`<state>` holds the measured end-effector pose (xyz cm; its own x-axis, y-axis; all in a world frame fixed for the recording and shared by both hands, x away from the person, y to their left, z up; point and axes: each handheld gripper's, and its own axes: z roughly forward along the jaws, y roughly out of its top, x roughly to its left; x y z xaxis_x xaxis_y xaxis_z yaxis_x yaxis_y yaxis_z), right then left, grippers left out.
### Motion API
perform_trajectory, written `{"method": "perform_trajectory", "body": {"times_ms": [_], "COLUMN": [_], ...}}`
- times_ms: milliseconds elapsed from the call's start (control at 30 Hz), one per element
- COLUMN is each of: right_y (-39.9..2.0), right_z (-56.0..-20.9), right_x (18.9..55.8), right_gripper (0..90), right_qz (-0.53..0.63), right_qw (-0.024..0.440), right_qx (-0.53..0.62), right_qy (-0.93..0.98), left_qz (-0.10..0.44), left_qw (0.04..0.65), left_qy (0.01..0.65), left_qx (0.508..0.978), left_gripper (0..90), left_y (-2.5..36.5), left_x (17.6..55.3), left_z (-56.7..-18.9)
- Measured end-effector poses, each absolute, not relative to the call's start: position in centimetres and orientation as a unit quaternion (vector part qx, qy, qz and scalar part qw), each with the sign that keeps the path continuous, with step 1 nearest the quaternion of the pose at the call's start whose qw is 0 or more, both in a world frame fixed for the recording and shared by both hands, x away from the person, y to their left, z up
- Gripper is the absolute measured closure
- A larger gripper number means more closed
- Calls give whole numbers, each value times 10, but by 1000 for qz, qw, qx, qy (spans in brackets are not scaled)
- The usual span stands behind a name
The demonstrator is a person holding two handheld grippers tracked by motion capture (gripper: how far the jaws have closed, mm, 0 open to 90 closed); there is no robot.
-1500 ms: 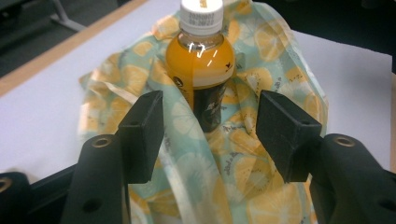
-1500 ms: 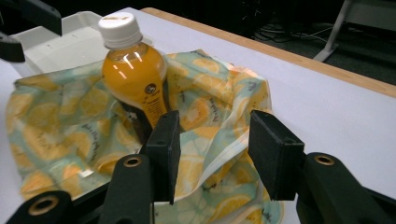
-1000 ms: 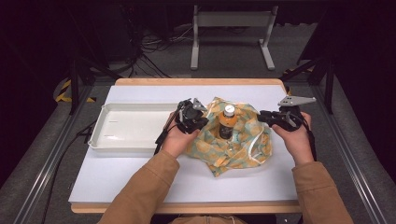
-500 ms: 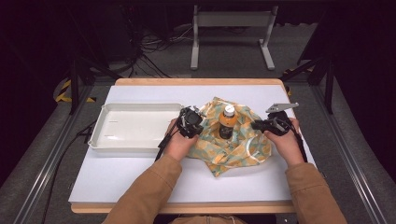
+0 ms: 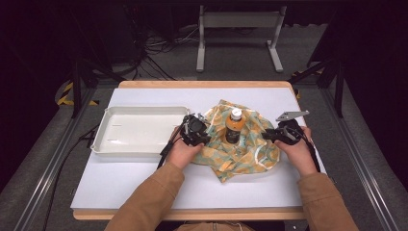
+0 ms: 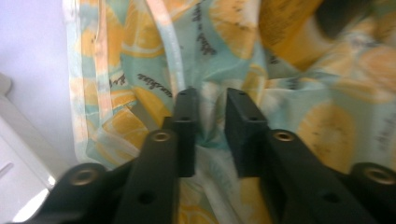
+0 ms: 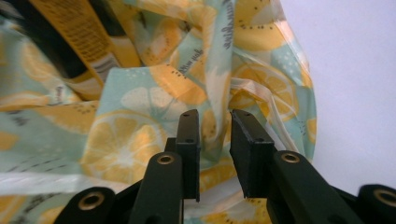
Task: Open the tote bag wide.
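High view: a person at a white bench holds a claw in each hand on either side of a crumpled lemon-print cloth, with a brown bottle standing upright at the cloth's middle and a white tray just beside the cloth on the left. Left gripper view: the left claw has just been opening, and its jaws stand slightly apart with a fold of cloth between them. Right gripper view: the right claw, near the cloth's edge, has jaws that have just parted a little and stand with a gap, cloth lying between them.
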<state>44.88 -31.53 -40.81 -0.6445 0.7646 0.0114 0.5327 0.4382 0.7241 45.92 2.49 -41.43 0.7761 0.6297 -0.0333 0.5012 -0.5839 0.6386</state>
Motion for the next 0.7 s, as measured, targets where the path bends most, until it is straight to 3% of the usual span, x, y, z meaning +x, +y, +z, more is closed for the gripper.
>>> {"method": "perform_trajectory", "body": {"times_ms": [167,300,567,700], "right_y": [-325,-327,-297,-279], "right_z": [-395,-382,-359,-362], "right_x": [426,414,385,377], "right_gripper": [671,643,628,654], "right_qz": [404,432,462,472], "right_qw": [172,188,204,179], "right_qx": [386,378,310,284], "right_qy": [811,797,805,815], "left_qz": [111,125,132,105], "left_qw": [358,391,429,414], "left_qy": [299,289,235,216], "left_qx": [878,865,862,878], "left_gripper": [601,567,563,615], "left_y": [35,44,45,40], "left_x": [442,427,396,392], "left_z": [-404,-391,-379,-389]}}
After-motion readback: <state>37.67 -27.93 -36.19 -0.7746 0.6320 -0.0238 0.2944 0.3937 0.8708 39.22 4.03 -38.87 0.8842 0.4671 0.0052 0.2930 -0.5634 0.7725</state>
